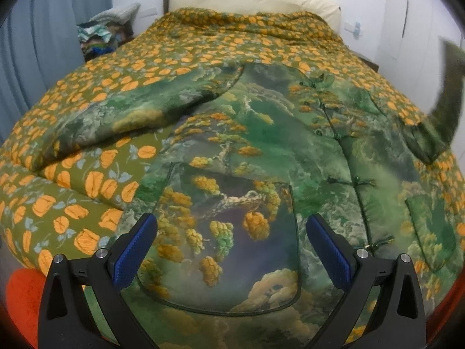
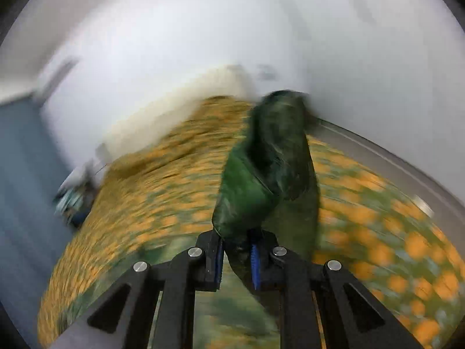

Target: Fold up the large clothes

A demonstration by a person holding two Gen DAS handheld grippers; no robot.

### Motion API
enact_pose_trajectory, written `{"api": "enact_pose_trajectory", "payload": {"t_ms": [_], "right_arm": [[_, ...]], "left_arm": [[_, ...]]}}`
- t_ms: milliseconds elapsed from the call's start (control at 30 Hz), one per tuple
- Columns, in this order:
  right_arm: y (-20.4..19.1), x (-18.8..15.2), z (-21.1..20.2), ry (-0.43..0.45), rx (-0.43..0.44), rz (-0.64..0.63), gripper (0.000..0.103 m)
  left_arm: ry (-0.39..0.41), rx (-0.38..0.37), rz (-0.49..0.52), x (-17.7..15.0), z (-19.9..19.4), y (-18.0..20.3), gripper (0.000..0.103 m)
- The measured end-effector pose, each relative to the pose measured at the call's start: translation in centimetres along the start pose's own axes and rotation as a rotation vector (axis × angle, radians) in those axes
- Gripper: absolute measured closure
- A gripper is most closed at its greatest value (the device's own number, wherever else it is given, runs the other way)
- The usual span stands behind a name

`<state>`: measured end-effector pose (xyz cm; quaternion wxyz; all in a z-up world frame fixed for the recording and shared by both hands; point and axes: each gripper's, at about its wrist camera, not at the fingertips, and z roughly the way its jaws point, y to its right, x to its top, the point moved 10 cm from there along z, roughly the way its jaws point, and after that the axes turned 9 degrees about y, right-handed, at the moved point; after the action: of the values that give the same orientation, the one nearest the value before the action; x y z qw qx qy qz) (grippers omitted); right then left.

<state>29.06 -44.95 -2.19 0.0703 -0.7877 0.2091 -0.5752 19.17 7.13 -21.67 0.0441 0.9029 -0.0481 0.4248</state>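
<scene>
Right gripper (image 2: 237, 257) clamps sleeve (image 2: 270, 168) | left gripper (image 1: 231, 235) wide above jacket (image 1: 261, 151)

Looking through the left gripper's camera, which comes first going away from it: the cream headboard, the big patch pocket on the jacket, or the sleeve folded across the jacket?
From the left gripper:
1. Patch pocket, right between its open fingers.
2. Folded sleeve, farther up, to the left.
3. Cream headboard, at the bed's far end.

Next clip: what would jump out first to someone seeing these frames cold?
A big green jacket printed with trees and clouds lies spread, front up, on an orange-flowered quilt covering the bed. The right gripper is shut on one dark green sleeve, lifted and blurred. The left gripper hangs open above the hem pocket.
</scene>
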Motion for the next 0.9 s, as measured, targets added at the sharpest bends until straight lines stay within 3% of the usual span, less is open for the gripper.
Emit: {"api": "enact_pose_trajectory", "payload": {"t_ms": [100, 200, 367, 433, 467, 500, 533, 600, 700, 800, 900], "right_arm": [[-8.7, -3.0, 3.9, -0.059, 0.098, -0.099, 0.088], [-15.5, -9.2, 8.3, -0.164, 0.151, -0.180, 0.088], [-20.2, -21.9, 12.1, -0.332, 0.152, -0.330, 0.087], [-20.2, -26.6, 13.1, -0.434, 0.161, -0.348, 0.076], [-19.8, -28.3, 13.5, -0.490, 0.178, -0.342, 0.058], [-19.6, -30.3, 13.5, -0.559, 0.206, -0.329, 0.046], [-19.5, -31.0, 13.6, -0.589, 0.229, -0.319, 0.040], [-19.3, -30.5, 12.4, -0.575, 0.263, -0.315, 0.041], [-17.9, -26.6, 9.6, -0.505, 0.304, -0.286, 0.038], [-15.9, -23.6, 9.1, -0.415, 0.239, -0.324, 0.023], [-12.8, -23.8, 11.6, -0.432, 0.118, -0.365, 0.020]], "left_arm": [[0.010, -0.001, -0.016, 0.1, -0.4, -0.5, 0.001], [-0.002, -0.005, -0.040, -0.2, -0.4, -1.0, 0.001], [-0.011, 0.006, -0.026, -0.4, -0.2, -1.3, 0.001], [-0.017, 0.008, -0.025, -0.5, 0.0, -1.4, 0.001], [-0.025, 0.007, -0.030, -0.5, 0.2, -1.4, 0.001], [-0.031, 0.006, -0.035, -0.6, 0.3, -1.5, 0.001], [-0.036, 0.006, -0.040, -0.7, 0.4, -1.6, 0.001], [-0.046, 0.003, -0.053, -0.8, 0.6, -1.7, 0.001], [-0.055, -0.006, -0.063, -0.8, 0.7, -1.6, 0.001], [-0.066, -0.013, -0.057, -0.9, 1.1, -1.2, 0.001], [-0.082, -0.012, -0.043, -1.1, 1.4, -0.8, 0.001]]}}
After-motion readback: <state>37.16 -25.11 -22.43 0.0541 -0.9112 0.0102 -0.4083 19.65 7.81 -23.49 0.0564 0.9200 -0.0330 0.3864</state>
